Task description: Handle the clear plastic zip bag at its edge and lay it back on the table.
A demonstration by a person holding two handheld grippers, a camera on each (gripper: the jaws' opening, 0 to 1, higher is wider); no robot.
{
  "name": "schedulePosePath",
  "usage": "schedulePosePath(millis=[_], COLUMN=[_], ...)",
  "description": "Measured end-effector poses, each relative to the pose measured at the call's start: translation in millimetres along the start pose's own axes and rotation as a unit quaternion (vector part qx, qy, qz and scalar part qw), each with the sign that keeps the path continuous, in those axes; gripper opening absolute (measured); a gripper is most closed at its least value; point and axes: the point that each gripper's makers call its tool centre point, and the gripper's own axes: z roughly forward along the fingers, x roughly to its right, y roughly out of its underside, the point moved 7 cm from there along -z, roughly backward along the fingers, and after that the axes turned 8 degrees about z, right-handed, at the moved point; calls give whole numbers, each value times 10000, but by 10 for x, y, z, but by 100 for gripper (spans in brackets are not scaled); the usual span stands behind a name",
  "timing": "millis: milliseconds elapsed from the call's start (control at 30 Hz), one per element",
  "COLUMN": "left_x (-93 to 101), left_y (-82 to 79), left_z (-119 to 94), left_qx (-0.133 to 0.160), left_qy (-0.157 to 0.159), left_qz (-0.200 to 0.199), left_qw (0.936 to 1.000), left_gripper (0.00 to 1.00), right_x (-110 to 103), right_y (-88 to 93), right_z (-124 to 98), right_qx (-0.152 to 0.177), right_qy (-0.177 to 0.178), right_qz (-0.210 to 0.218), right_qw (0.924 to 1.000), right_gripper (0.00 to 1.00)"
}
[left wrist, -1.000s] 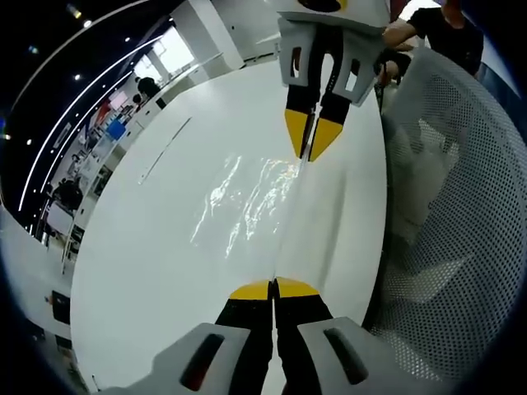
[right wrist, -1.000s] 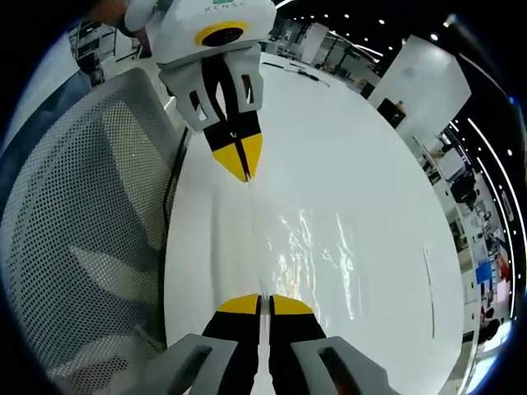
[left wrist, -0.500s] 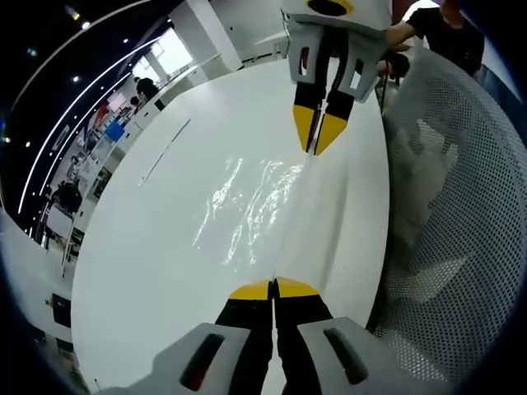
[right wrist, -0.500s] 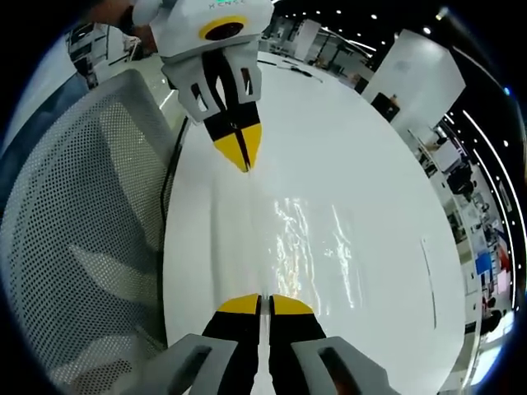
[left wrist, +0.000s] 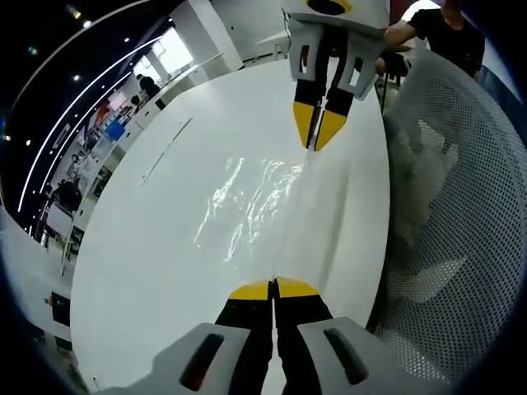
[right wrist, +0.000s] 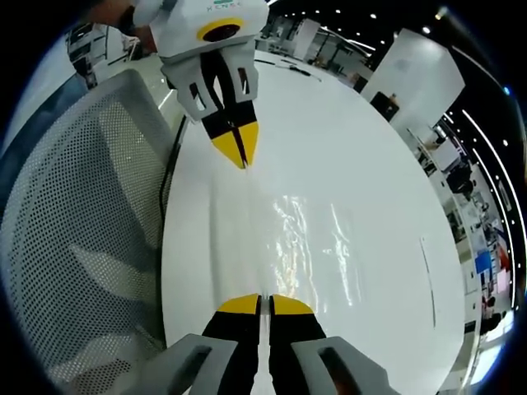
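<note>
Clear crinkled zip bag (left wrist: 255, 206) between both pinching grippers

The clear plastic zip bag (left wrist: 255, 210) stretches out between the two grippers, pinched at opposite ends of one edge. It is nearly invisible against the white table, given away by crinkled, glossy glints across its film. Its body (right wrist: 317, 247) spreads flat toward the table's middle.
</note>
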Motion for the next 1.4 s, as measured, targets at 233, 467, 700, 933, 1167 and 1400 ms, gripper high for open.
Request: schedulePosePath(millis=[233, 467, 700, 933, 1167, 1400], left_x=[-12, -6, 3, -10, 15, 47], left_y=[34, 47, 49, 18, 25, 3], left_z=[-10, -11, -5, 26, 68, 75], left_qx=[-7, -28, -14, 31, -14, -39], left_qy=[-2, -6, 14, -59, -20, -19], left_qz=[-27, -49, 29, 181, 282, 482], left_qw=[10000, 10000, 10000, 9998, 9996, 9988], left_gripper=[0, 0, 0, 0, 0, 0], right_x=[6, 8, 20, 3, -94, 34], right_y=[8, 17, 40, 48, -123, -272], right_z=[-41, -18, 19, -10, -214, -352], right_qx=[-13, -11, -60, 213, 687, 1089], right_qy=[2, -6, -10, -165, -340, -197], right_qz=[20, 38, -175, -208, -149, 226], right_qw=[10000, 10000, 9998, 9994, 9969, 9936], right_gripper=[0, 0, 0, 17, 31, 35])
